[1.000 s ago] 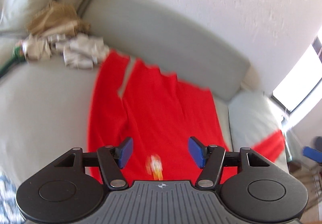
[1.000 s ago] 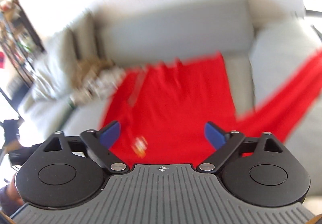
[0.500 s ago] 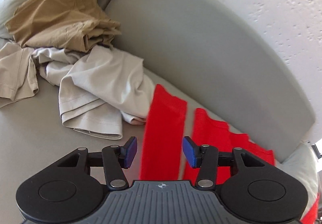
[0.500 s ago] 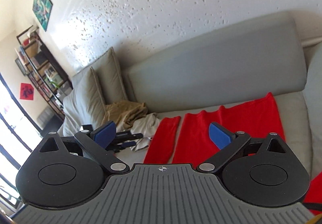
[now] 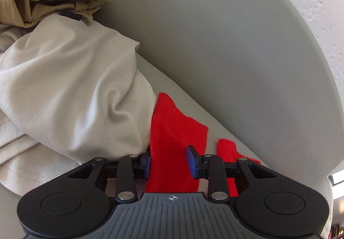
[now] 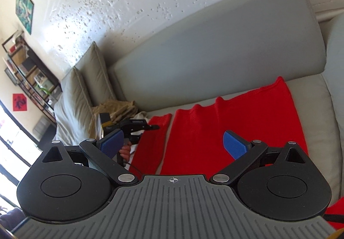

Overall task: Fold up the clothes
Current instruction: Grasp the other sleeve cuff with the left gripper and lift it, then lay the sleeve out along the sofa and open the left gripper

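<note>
Red sleeve [image 5: 172, 144] lies between open left gripper [image 5: 169, 163] fingers.

I count one red garment [image 6: 232, 129] spread on the sofa seat, with one sleeve [image 5: 174, 142] lying apart from its body. Beside it I count two other garments in a heap: one cream shirt [image 5: 64, 93] and one tan piece [image 5: 51, 0] crumpled on top. There is one grey sofa [image 6: 215, 45], and I see two cushions [image 6: 86, 86] leaning at its far end. I have two hand-held grippers: the left hand-held gripper [image 5: 169, 163] and the right hand-held gripper [image 6: 172, 144], each with two blue pads [image 6: 234, 144]. On the wall I count one framed picture [image 6: 24, 11], one red square sign [image 6: 19, 102], and one dark shelf unit [image 6: 30, 80].
</note>
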{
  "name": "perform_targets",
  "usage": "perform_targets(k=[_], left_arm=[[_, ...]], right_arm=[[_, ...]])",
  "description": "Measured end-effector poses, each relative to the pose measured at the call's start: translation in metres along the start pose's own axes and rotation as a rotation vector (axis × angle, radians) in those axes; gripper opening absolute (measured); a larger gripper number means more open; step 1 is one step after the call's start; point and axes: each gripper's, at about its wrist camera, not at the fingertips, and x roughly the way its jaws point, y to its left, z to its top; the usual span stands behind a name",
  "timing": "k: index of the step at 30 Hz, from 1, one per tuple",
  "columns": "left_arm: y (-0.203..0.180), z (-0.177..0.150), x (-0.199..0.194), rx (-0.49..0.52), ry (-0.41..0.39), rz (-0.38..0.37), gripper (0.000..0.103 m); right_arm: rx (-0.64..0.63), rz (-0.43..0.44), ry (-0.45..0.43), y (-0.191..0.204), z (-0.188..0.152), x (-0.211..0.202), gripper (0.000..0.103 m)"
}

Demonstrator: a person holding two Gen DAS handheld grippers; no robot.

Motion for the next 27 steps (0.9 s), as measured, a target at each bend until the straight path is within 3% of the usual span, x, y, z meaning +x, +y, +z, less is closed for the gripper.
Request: perform_targets(k=[2, 3, 6, 10, 14, 19, 23, 27], left_arm=[[-0.002, 0.001, 0.001, -0.006, -0.013, 0.017, 0.016], [-0.006, 0.001, -0.001, 0.029, -0.019, 0.036, 0.001], [-0.024, -0.007, -0.022, 0.174, -0.081, 0.046, 0.001], [-0.03, -0.012, -0.082, 0.237, -0.247, 0.015, 0.001], [0.001, -0.005, -0.163, 0.158, -0.421, -0.023, 0.001], [0.064, 0.006, -0.227, 0.059, -0.496, -0.008, 0.001], [0.109, 0.004, -0.231, -0.034, -0.497, 0.011, 0.001], [0.146, 0.002, -0.207, -0.124, -0.467, 0.056, 0.001]], right_arm=[[0.016, -0.005, 0.006, -0.005, -0.001, 0.002, 0.099], [0.021, -0.008, 0.01, -0.006, -0.003, 0.002, 0.099], [0.021, -0.02, 0.014, -0.006, -0.005, 0.0, 0.099], [-0.007, -0.022, -0.007, 0.004, -0.005, -0.015, 0.099], [-0.039, -0.004, -0.034, 0.026, -0.005, -0.032, 0.099], [-0.079, 0.044, -0.065, 0.061, -0.008, -0.045, 0.099], [-0.085, 0.094, -0.026, 0.086, -0.016, -0.037, 0.099], [-0.082, 0.119, 0.018, 0.103, -0.028, -0.025, 0.099]])
